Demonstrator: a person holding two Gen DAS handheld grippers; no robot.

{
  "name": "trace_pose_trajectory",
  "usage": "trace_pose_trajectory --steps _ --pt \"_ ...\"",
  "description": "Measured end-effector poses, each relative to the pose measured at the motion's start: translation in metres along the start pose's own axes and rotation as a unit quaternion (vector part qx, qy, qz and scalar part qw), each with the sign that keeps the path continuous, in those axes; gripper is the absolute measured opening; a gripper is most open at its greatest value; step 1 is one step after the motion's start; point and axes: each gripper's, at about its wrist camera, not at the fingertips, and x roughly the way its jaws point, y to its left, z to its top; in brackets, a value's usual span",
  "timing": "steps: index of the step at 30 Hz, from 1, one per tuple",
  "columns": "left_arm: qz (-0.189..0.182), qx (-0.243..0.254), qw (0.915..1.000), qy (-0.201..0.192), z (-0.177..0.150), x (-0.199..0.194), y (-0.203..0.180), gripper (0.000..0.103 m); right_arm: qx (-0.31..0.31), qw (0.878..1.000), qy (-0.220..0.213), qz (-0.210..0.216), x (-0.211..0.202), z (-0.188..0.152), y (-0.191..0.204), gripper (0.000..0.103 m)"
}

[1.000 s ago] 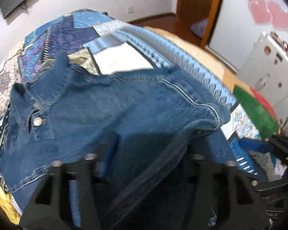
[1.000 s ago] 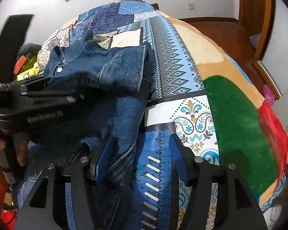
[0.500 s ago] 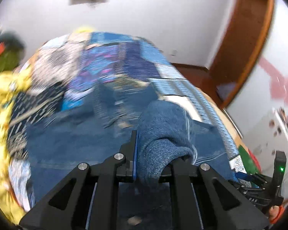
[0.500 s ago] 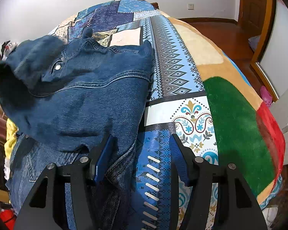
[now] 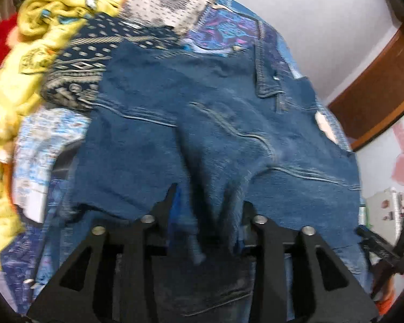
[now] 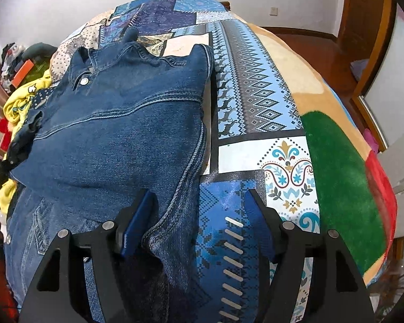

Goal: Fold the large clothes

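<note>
A blue denim jacket [image 6: 121, 123] lies on the patchwork bed cover [image 6: 256, 86], collar toward the far end, one part folded over its body. In the left wrist view the jacket [image 5: 215, 123] fills the middle. My left gripper [image 5: 210, 204] is shut on a bunched fold of the denim at its near edge. My right gripper [image 6: 199, 210] is open above the jacket's right edge, with a denim fold lying between its fingers and the left finger [image 6: 137, 223] resting on the cloth. It also shows at the right edge of the left wrist view [image 5: 382, 247].
A yellow garment [image 5: 18, 86] and red cloth [image 5: 0, 45] are piled on the bed's left side. The cover's green patch [image 6: 339, 177] lies right of the jacket. A wooden door frame [image 6: 363, 27] and white wall stand beyond the bed.
My left gripper has carried the denim fold across to the left and lowered it, so the folded part now lies flatter on the jacket. The right gripper has stayed open in place.
</note>
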Motion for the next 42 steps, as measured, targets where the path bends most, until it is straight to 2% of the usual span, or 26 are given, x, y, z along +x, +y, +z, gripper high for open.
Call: trace_pose_trajectory --steps 2,8,12,15,19,23,26,32,39,42 --pt "0.017 0.002 0.9998 -0.012 -0.001 -0.005 0.007 0.044 -0.003 1.000 0.002 -0.008 0.000 0.001 0.002 0.067" --pt "0.015 -0.021 0.9996 -0.008 -0.012 -0.011 0.038 0.052 0.002 1.000 0.005 -0.020 0.001 0.001 0.005 0.067" --pt "0.059 -0.028 0.9978 -0.015 -0.016 -0.020 0.053 0.054 0.002 1.000 0.007 -0.030 0.001 0.002 0.008 0.067" --pt "0.034 -0.044 0.9984 -0.009 -0.015 -0.029 0.066 0.056 -0.006 0.999 0.013 -0.036 0.000 0.005 0.011 0.067" --pt "0.063 -0.014 0.9976 -0.026 0.002 -0.048 0.067 0.056 -0.014 0.999 0.020 -0.034 -0.004 0.012 0.013 0.067" --pt "0.065 0.003 0.9971 -0.039 0.028 -0.058 0.069 0.060 -0.009 1.000 0.004 -0.009 -0.014 0.027 0.014 0.067" --pt "0.051 0.009 0.9980 -0.036 0.050 -0.057 0.071 0.061 -0.001 1.000 -0.007 0.010 -0.017 0.042 0.014 0.067" --pt "0.044 0.024 0.9987 -0.009 0.087 -0.024 0.075 0.061 0.012 0.999 -0.018 0.032 -0.007 0.074 0.010 0.067" --pt "0.025 0.008 0.9990 0.035 0.111 0.028 0.085 0.061 0.039 0.997 0.015 0.058 0.039 0.100 -0.006 0.067" --pt "0.032 0.018 0.9983 0.045 0.121 0.050 0.089 0.061 0.049 0.997 0.026 0.059 0.053 0.104 -0.013 0.064"
